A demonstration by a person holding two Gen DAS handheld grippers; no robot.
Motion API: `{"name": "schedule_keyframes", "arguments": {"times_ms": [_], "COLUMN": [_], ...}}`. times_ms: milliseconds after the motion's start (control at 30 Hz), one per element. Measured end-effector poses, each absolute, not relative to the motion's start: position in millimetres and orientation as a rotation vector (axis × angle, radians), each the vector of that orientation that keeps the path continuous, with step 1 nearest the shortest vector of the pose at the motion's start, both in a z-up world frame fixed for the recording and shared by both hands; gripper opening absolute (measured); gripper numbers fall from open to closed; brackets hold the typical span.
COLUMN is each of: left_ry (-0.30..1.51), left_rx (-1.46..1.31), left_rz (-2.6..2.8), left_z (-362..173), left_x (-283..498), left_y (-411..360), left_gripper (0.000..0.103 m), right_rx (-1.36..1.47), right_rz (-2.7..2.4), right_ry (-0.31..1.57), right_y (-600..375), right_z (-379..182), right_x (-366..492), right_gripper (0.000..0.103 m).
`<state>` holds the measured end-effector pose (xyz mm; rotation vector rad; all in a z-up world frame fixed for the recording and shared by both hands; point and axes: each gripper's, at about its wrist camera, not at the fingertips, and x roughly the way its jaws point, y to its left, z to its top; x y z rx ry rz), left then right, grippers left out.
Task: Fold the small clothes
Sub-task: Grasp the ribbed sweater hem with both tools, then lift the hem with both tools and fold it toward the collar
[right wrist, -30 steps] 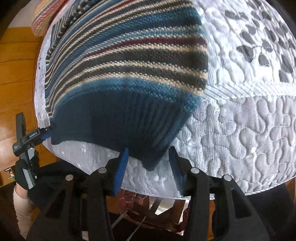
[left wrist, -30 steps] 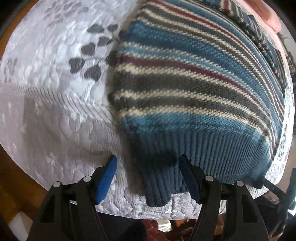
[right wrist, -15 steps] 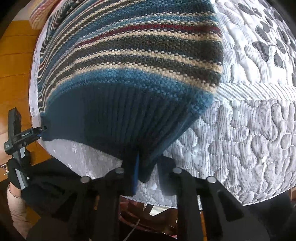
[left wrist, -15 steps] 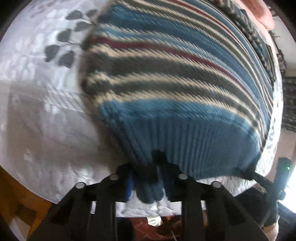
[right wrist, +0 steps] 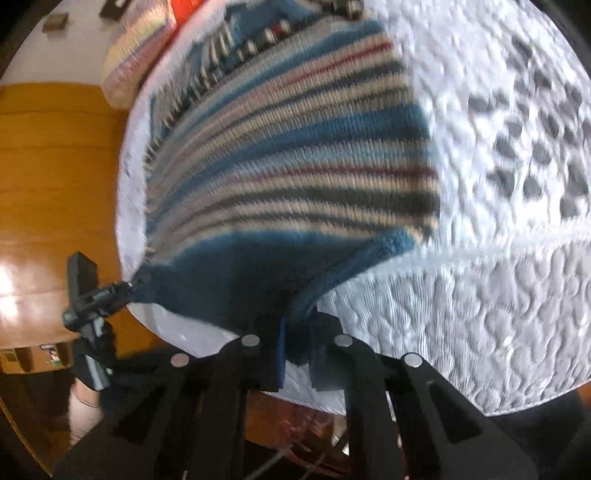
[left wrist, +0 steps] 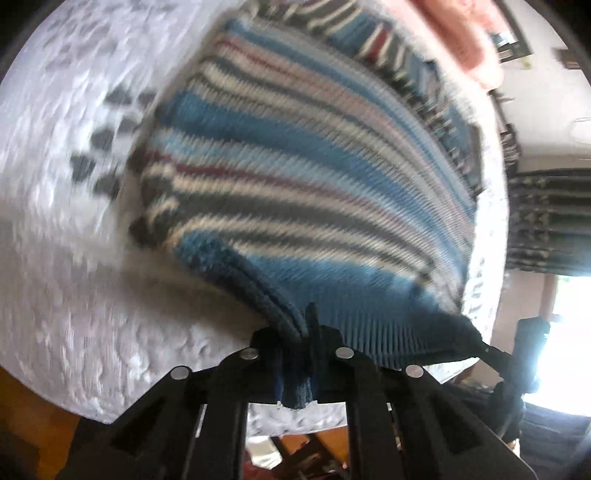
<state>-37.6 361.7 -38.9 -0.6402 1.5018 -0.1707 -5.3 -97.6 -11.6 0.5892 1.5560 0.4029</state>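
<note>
Striped knit sweater [left wrist: 306,206] lying on a white quilted bed cover [left wrist: 66,280], its ribbed blue hem pinched at both corners.

The sweater [right wrist: 291,184] lies spread across the cover [right wrist: 498,288], with its dark blue ribbed hem at the 6 o'clock edge of both views and its stripes running up toward 12 o'clock. The left hand-held gripper [left wrist: 301,354] is pressed together on the hem's left corner, the knit bunched between its jaws. The right hand-held gripper [right wrist: 297,347] pinches the hem's right corner the same way. Both pictures are blurred. Grey leaf prints mark the cover beside the sweater. A pink cloth [left wrist: 465,33] sits at 1 o'clock in the left view, and a wooden floor [right wrist: 55,177] shows at 9 o'clock in the right view.
</note>
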Motion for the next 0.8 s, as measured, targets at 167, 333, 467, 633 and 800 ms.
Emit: {"name": "schedule_keyframes", "arguments": {"times_ms": [167, 333, 467, 633, 800], "left_ry": [1.413, 1.363, 1.341, 1.342, 1.378], "left_rx": [-0.658, -0.704, -0.709, -0.725, -0.738], "left_rz": [-0.205, -0.206, -0.208, -0.211, -0.205], "left_z": [-23.5, -30.5, -39.5, -59.0, -78.3], "left_x": [-5.1, 34.9, 58.4, 84.6, 95.6], "left_y": [367.9, 372.2, 380.7, 379.4, 384.4], "left_gripper": [0.01, 0.01, 0.01, 0.01, 0.014], "right_rx": [0.598, 0.564, 0.559, 0.561, 0.562], "right_rz": [0.399, 0.381, 0.357, 0.338, 0.332], "right_ry": [1.49, 1.477, 1.486, 1.512, 1.544], "right_y": [-107.9, -102.3, -102.0, -101.3, -101.8], "right_z": [8.8, 6.1, -11.0, -35.7, -60.5], "right_x": [30.8, 72.8, 103.8, 131.6, 145.8], "right_gripper": [0.008, 0.007, 0.008, 0.008, 0.008]}}
